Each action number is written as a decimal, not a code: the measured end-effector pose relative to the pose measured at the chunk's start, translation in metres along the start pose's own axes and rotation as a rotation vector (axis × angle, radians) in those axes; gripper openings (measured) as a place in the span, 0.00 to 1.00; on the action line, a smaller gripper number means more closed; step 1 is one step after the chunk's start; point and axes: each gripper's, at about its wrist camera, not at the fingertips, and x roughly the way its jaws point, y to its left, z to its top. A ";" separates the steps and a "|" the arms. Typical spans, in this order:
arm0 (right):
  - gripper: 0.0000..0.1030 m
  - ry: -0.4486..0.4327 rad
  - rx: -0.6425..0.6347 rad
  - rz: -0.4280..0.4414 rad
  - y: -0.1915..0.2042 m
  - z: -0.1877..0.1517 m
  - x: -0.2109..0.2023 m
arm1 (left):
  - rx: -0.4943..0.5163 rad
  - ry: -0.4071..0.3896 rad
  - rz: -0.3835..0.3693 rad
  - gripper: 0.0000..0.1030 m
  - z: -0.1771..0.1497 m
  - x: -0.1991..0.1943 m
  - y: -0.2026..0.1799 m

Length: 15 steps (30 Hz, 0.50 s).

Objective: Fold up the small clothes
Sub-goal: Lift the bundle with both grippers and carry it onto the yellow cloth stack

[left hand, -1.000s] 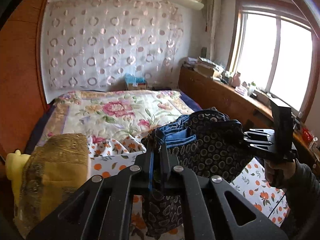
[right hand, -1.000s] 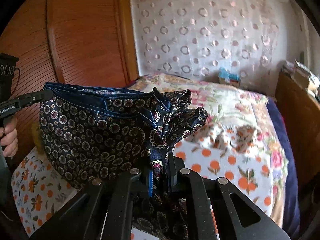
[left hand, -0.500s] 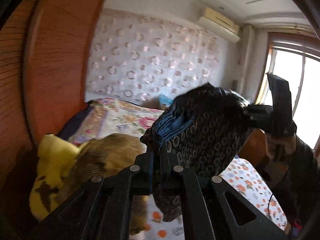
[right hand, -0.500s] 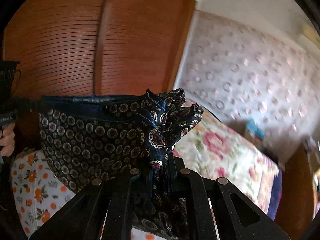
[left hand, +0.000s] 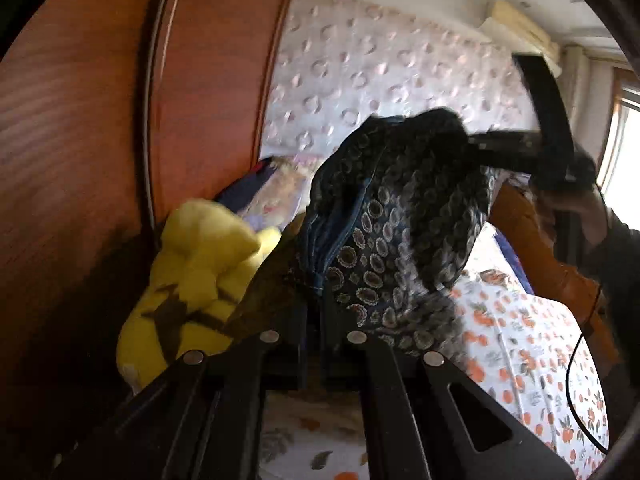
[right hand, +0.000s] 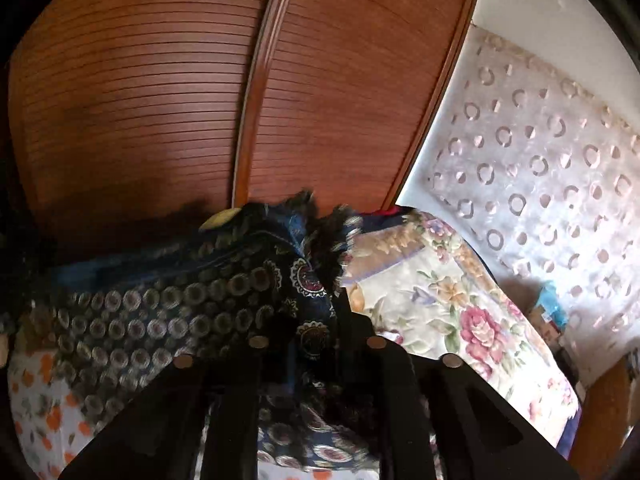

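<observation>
No legible text, label, brand, number or sign appears in either wrist view; both are motion-blurred.

Dark navy garment, small pale ring-and-paisley print, blue hem edges. Bunched and crumpled, not folded flat. Held up in the air above the orange-print bedsheet, one gathered end low, the other end higher toward the window side. Blurred. In the right wrist view it stretches leftward, again above the sheet.

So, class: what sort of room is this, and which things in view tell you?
Most likely a bedroom: a bed with a floral quilt, a wooden wardrobe alongside, and a yellow soft toy by it.
</observation>
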 end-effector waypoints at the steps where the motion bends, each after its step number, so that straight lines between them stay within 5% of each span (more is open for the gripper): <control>1: 0.30 0.009 0.011 -0.027 0.000 0.000 0.008 | -0.007 0.010 0.007 0.05 -0.002 0.004 0.006; 3: 0.49 0.021 0.043 -0.064 0.005 0.002 0.017 | -0.009 0.019 0.025 0.05 -0.007 0.006 0.014; 4: 0.51 0.015 0.057 -0.068 0.005 0.001 0.020 | -0.014 0.022 0.027 0.05 -0.007 0.006 0.016; 15: 0.53 0.091 0.203 0.089 0.022 -0.042 0.061 | -0.004 0.045 0.063 0.08 -0.016 0.003 0.013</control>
